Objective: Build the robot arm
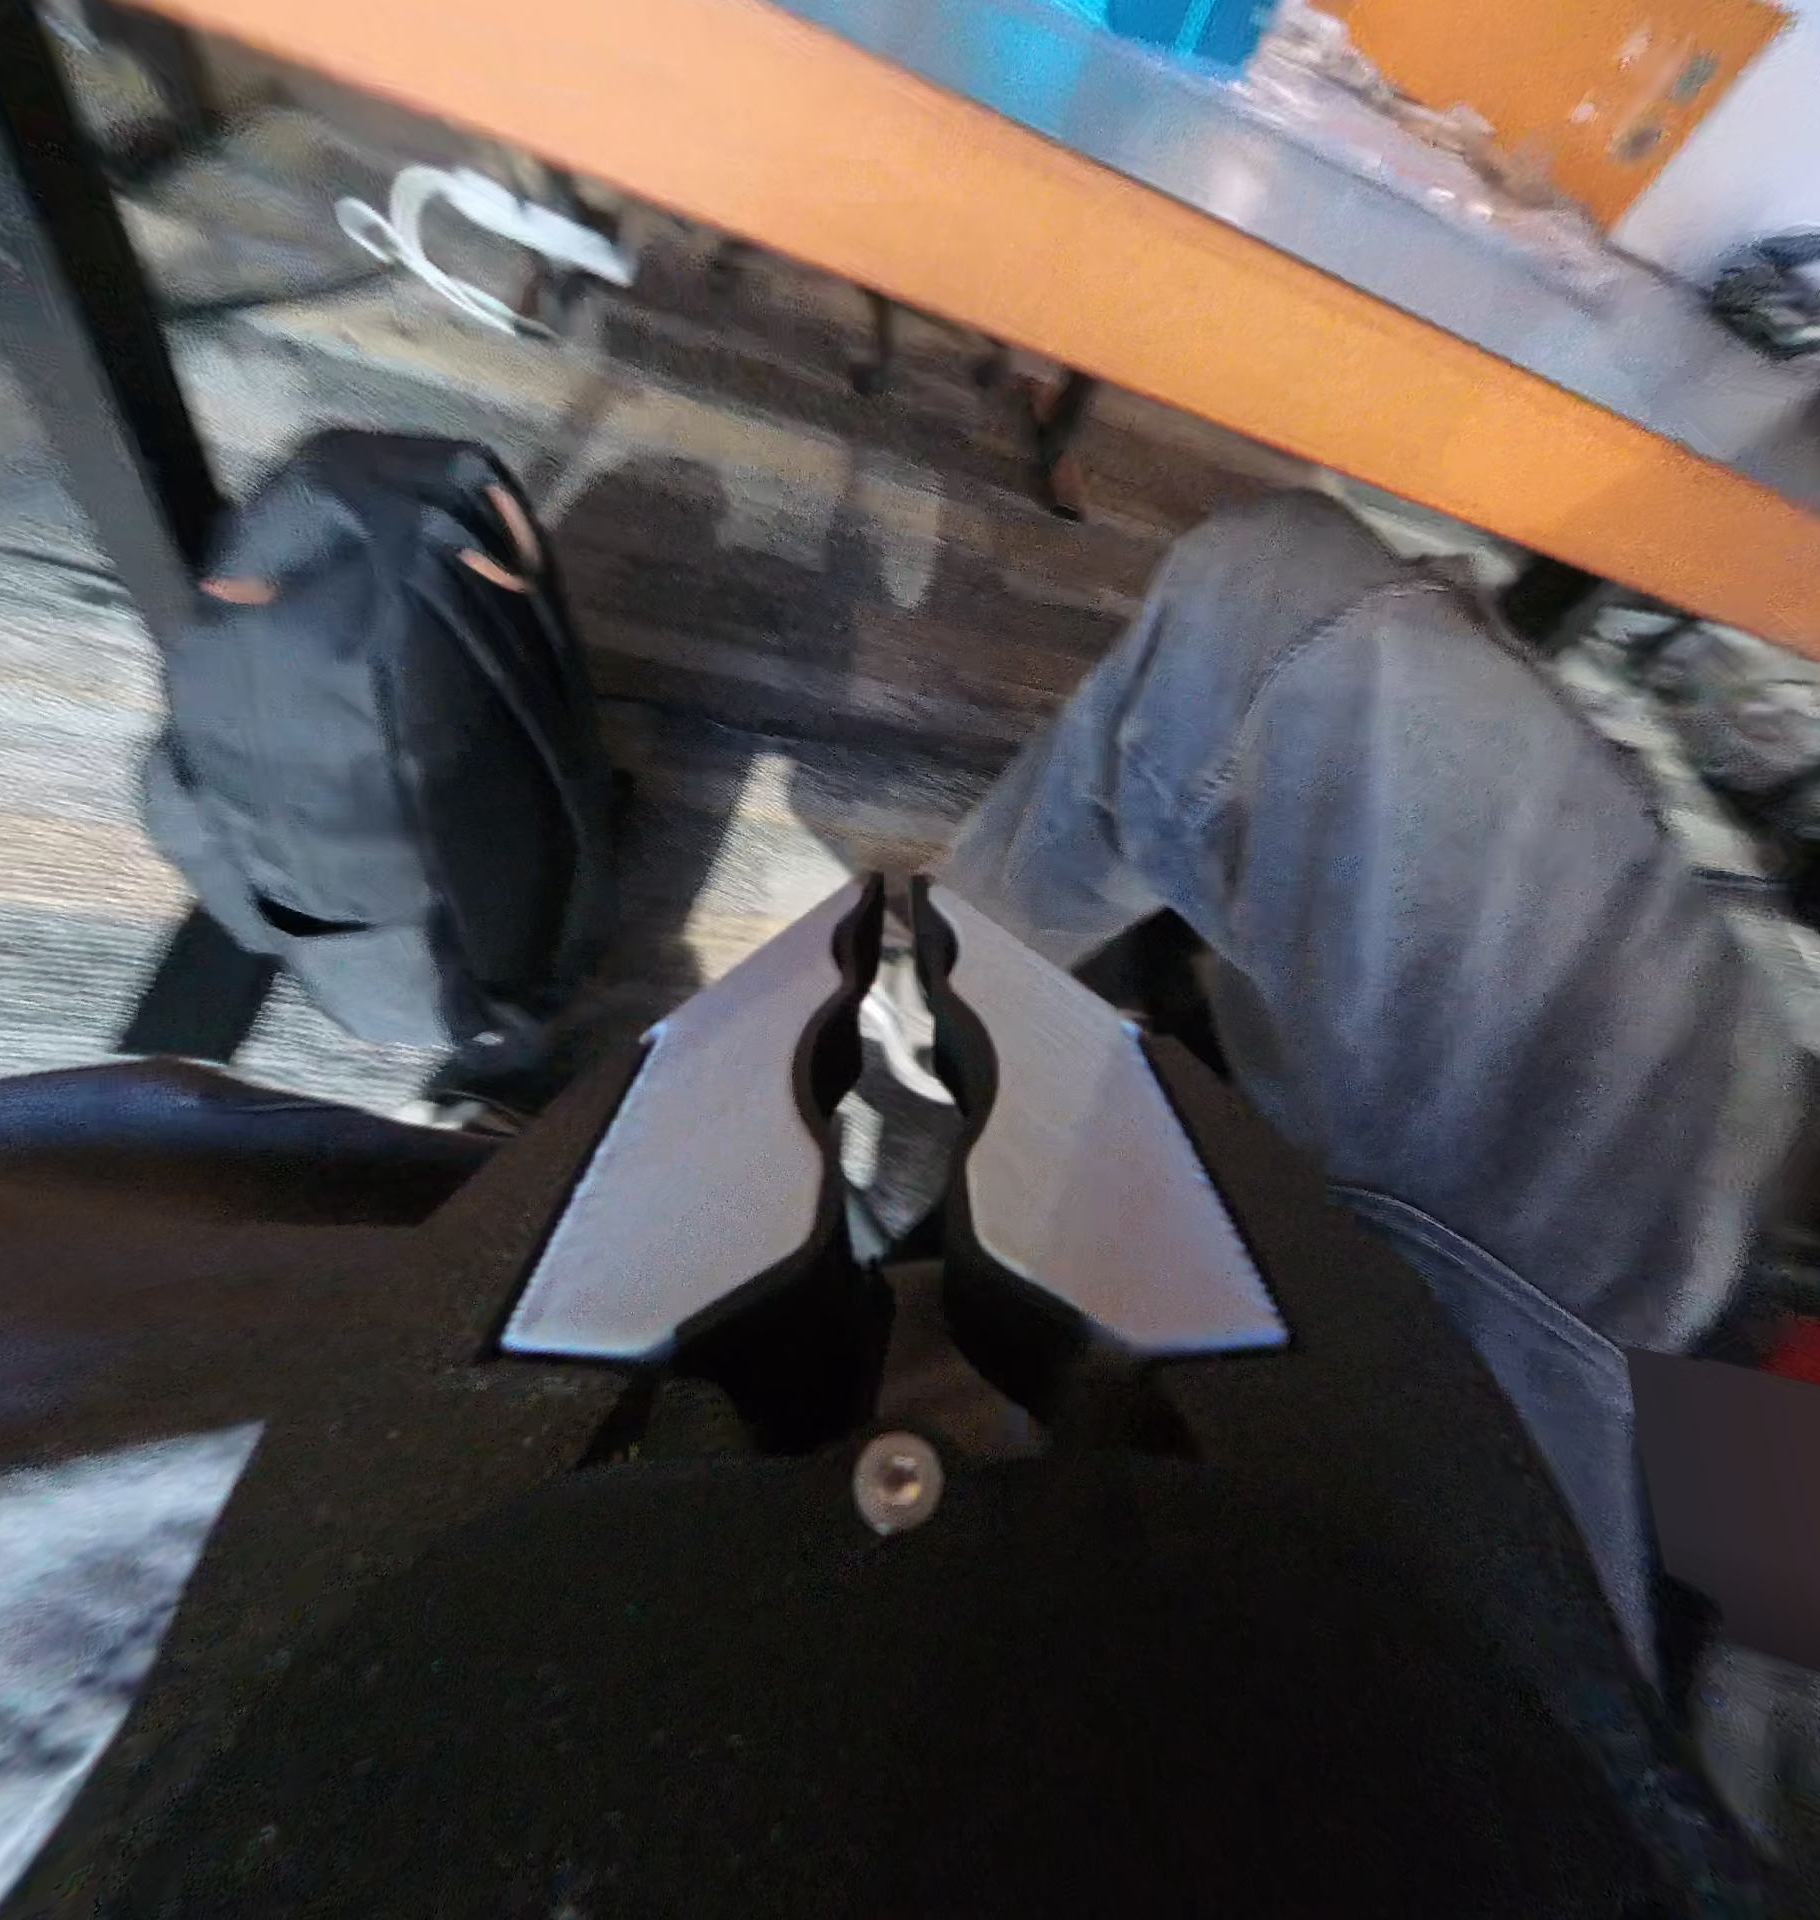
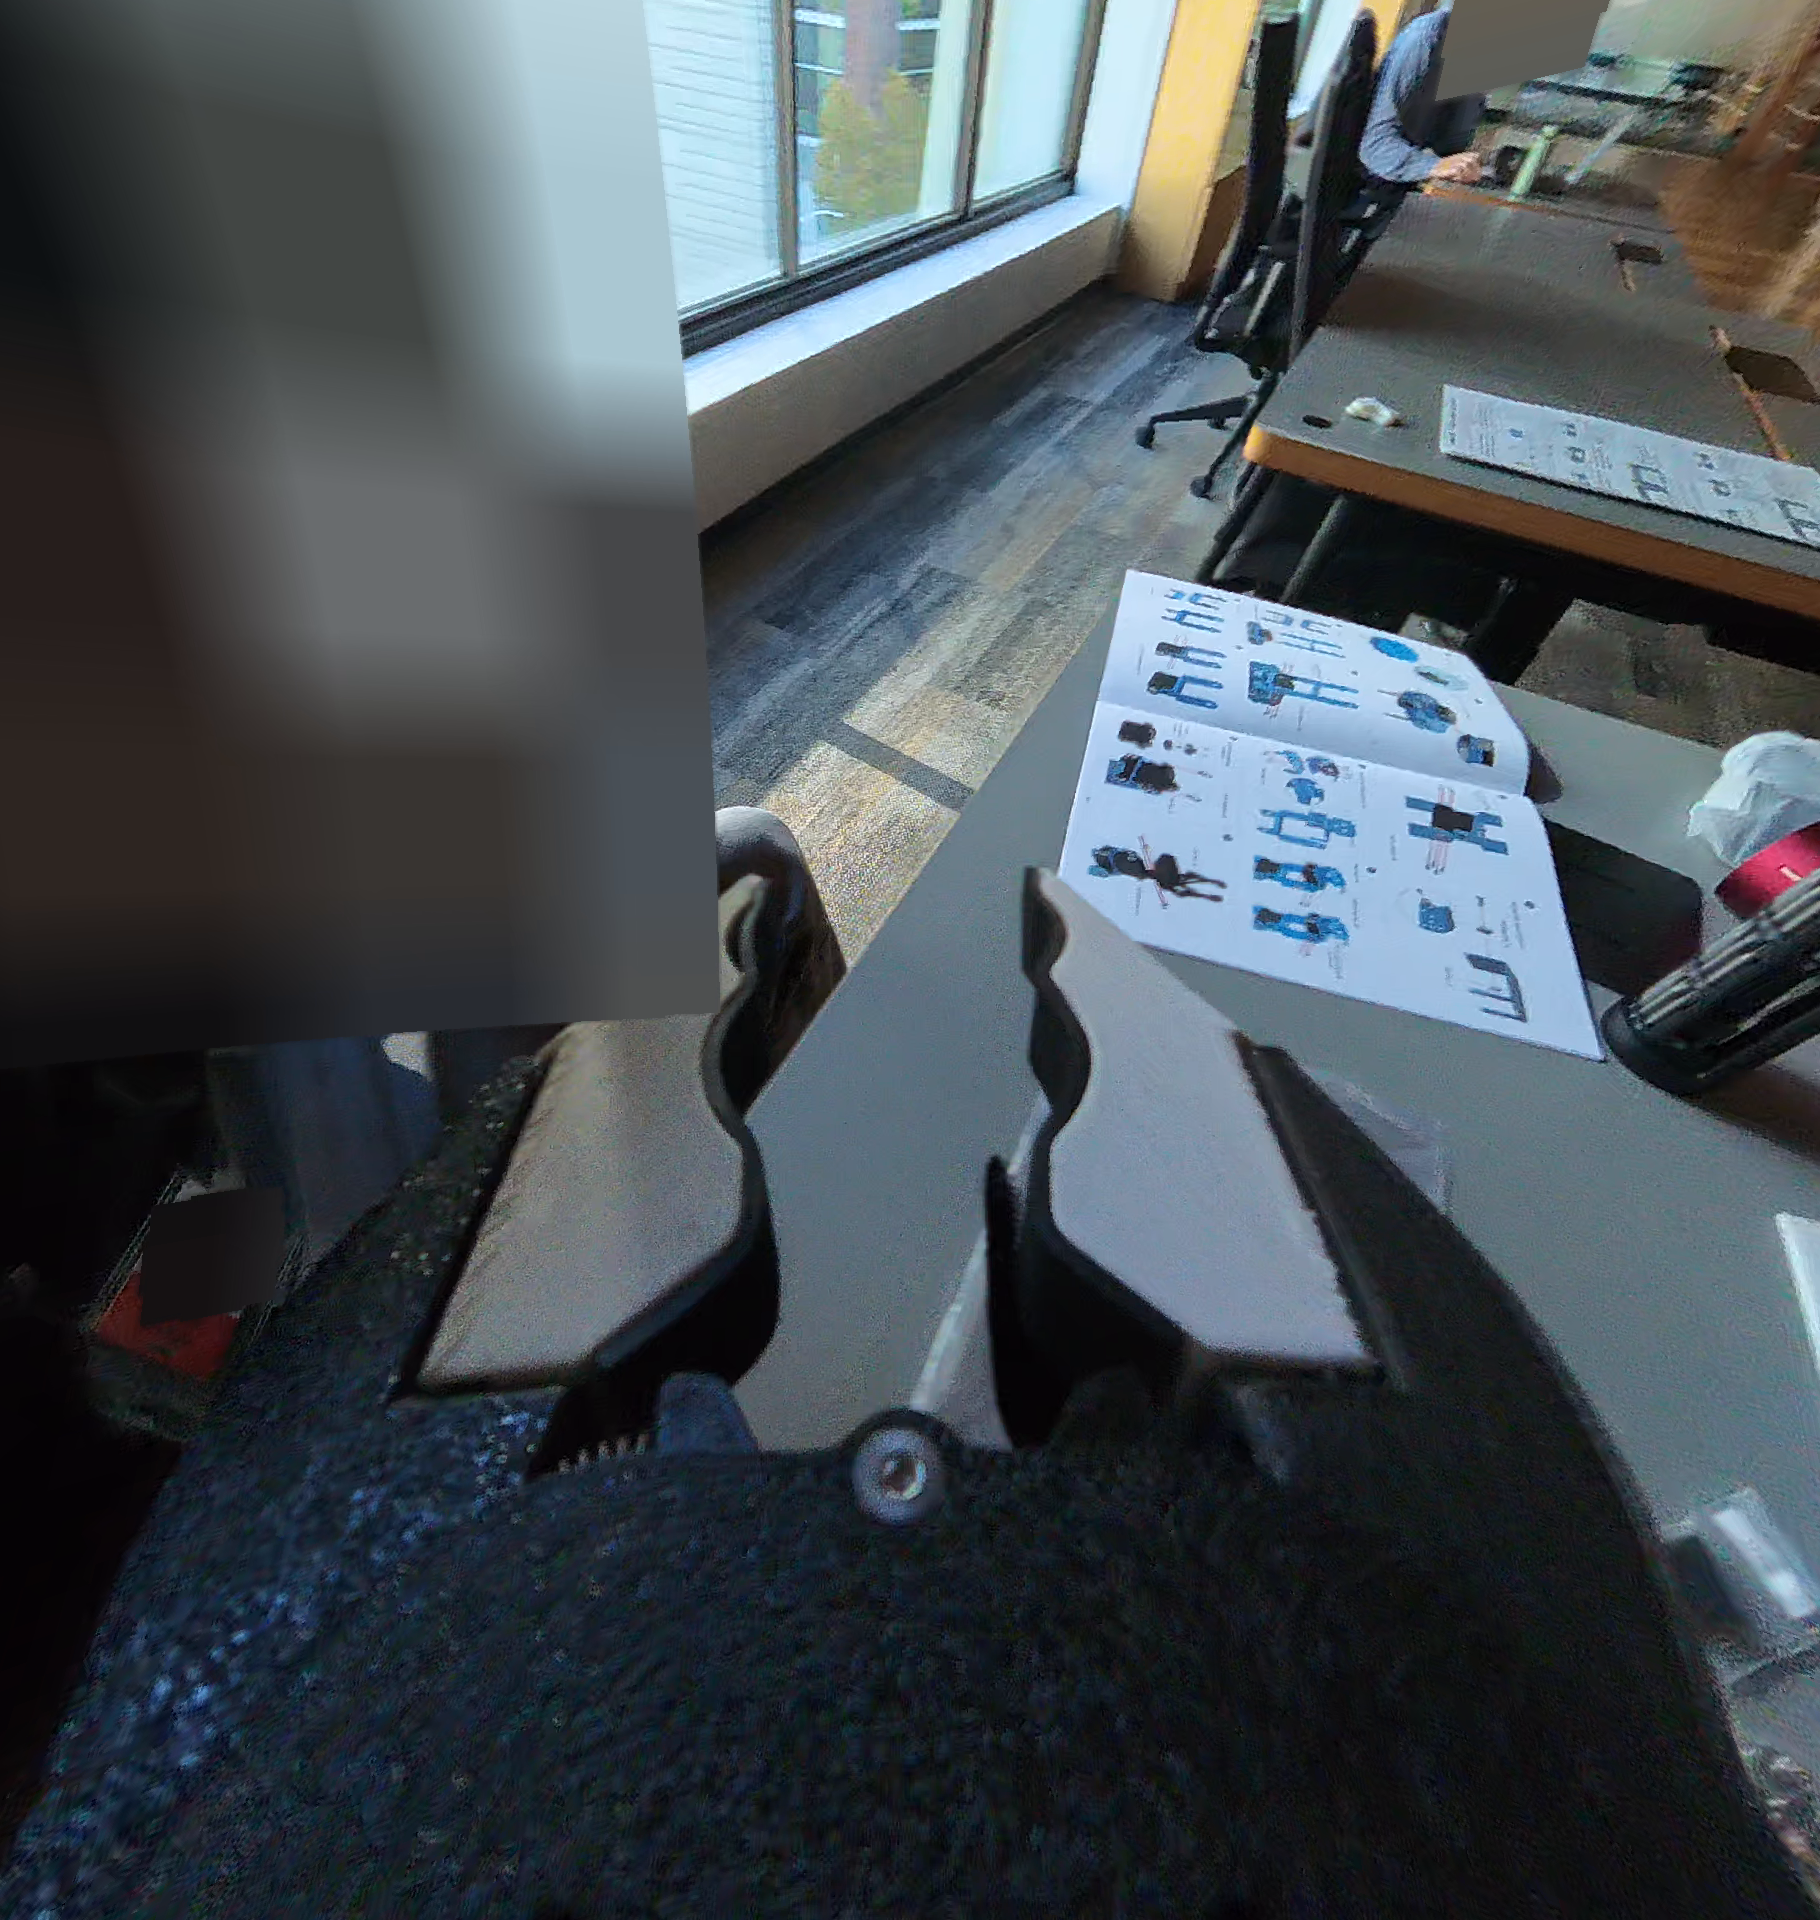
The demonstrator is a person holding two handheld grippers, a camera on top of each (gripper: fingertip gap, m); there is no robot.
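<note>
left gripper [image 1: 895,894] — fingers nearly together, gripping nothing — hangs below the orange table edge [image 1: 989,239], between a grey backpack [image 1: 366,727] and a denim-clad knee [image 1: 1405,831]. right gripper [image 2: 890,914] gapes wide over a grey desk [image 2: 937,1039], near an open booklet [image 2: 1321,831].

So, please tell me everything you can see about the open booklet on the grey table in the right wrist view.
The booklet is a thin white paper one, lying open and flat on the grey table, close to its left edge. Two pages show, with a fold across the middle. Both carry small blue and black drawings of parts. Its far right corner curls up a little. The right hand-held gripper, its jaws open, is short of its near edge and not touching it. A black ribbed handle lies beside its near right corner.
</note>
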